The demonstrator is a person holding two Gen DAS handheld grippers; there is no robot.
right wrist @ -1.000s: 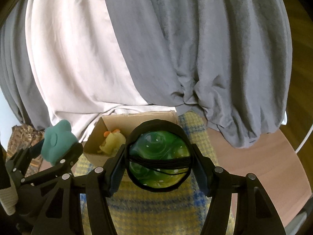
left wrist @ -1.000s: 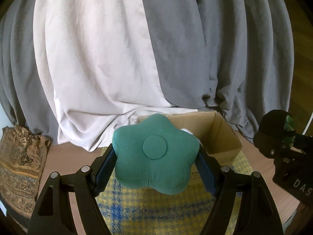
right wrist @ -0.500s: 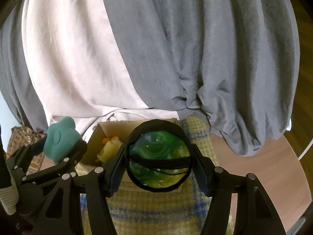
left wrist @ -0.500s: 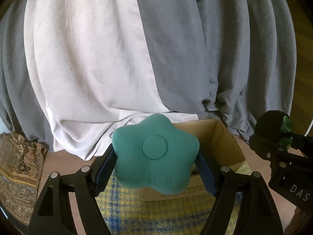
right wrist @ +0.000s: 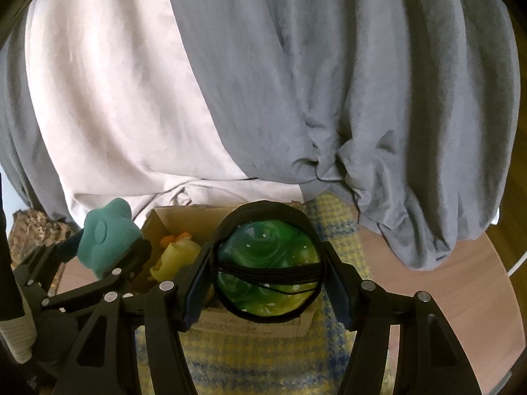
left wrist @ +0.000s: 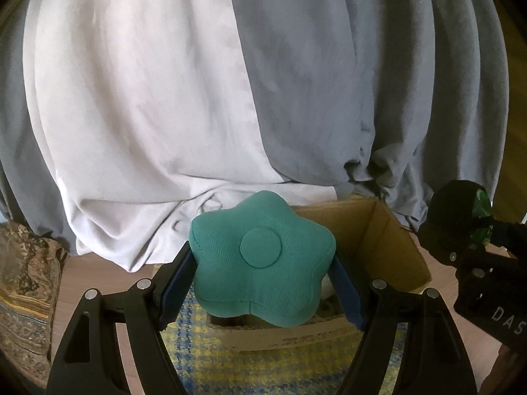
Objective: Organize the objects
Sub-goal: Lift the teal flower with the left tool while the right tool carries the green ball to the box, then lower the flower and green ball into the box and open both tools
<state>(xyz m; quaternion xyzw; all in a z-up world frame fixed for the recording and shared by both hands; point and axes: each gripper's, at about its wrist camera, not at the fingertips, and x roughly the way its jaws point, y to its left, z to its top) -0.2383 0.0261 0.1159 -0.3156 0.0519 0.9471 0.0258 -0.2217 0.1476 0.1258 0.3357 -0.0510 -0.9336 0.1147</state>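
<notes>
Left gripper (left wrist: 263, 279) is clamped on the teal star cushion (left wrist: 262, 258), blue pads pressed into its two sides, the round button facing the camera. The cushion hangs over the near wall of the cardboard box (left wrist: 392, 250), which sits on the yellow-and-blue plaid cloth (left wrist: 250, 368).

Right gripper (right wrist: 266, 279) squeezes the green ball (right wrist: 268, 273), a glossy thing in a black rim with black cords strung across its middle. It too is over the box's near edge. Inside the box, a yellow duck (right wrist: 176, 258) with an orange bit on top shows just left of the ball.

From the right wrist view, the left gripper and its cushion sit off to the left, beside the box. Behind everything, white sheet (left wrist: 141, 105) and grey sheet (right wrist: 362, 82) drape down onto the wooden table (right wrist: 428, 299). A patterned brown cloth (left wrist: 24, 293) lies at far left.
</notes>
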